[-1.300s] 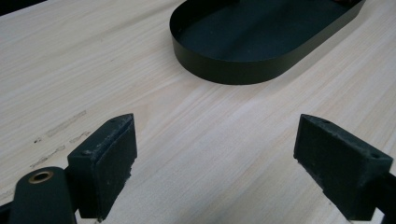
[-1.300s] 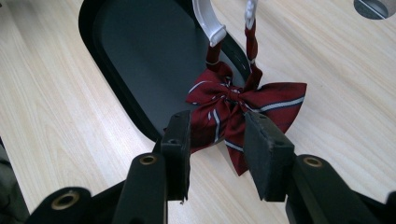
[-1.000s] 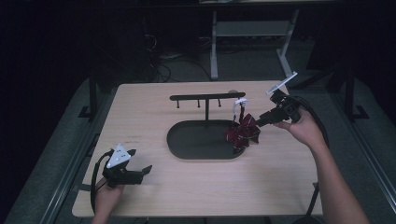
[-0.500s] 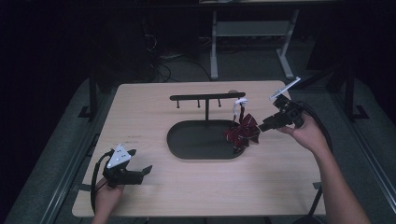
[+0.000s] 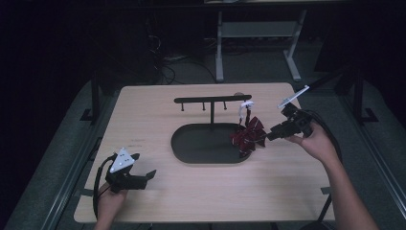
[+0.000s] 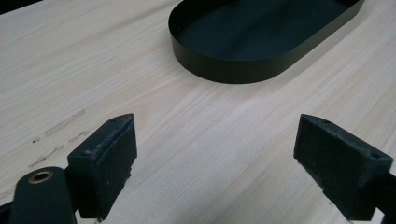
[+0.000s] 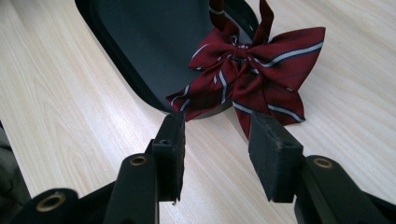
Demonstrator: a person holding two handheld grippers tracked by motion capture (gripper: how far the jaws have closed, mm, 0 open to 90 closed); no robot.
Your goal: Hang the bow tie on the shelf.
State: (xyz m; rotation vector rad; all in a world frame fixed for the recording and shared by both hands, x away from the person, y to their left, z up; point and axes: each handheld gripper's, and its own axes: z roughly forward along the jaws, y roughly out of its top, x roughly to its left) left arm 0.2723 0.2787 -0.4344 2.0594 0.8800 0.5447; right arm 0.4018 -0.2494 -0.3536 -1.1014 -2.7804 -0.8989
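Observation:
A dark red striped bow tie [image 5: 249,134] hangs by its strap from the right end of a black hook bar [image 5: 213,99]. It drapes over the right rim of the black oval tray [image 5: 191,143]. My right gripper [image 5: 269,136] is just right of the bow. In the right gripper view its jaws [image 7: 217,140] have just been opening. The bow [image 7: 252,70] lies a little beyond them, one tail reaching the gap, and the pads do not press it. My left gripper [image 5: 143,165] rests open at the table's front left, with bare wood between its jaws [image 6: 215,158].
The tray [image 6: 252,28] and bar form one stand at the table's middle, with small hooks under the bar. The wooden table [image 5: 158,110] drops off at its edges to a dark floor. A white desk frame [image 5: 253,33] stands far behind.
The right gripper's jaws have spread wider and the hand has drawn slightly right, away from the bow. The bow hangs as before. The left gripper has not moved.

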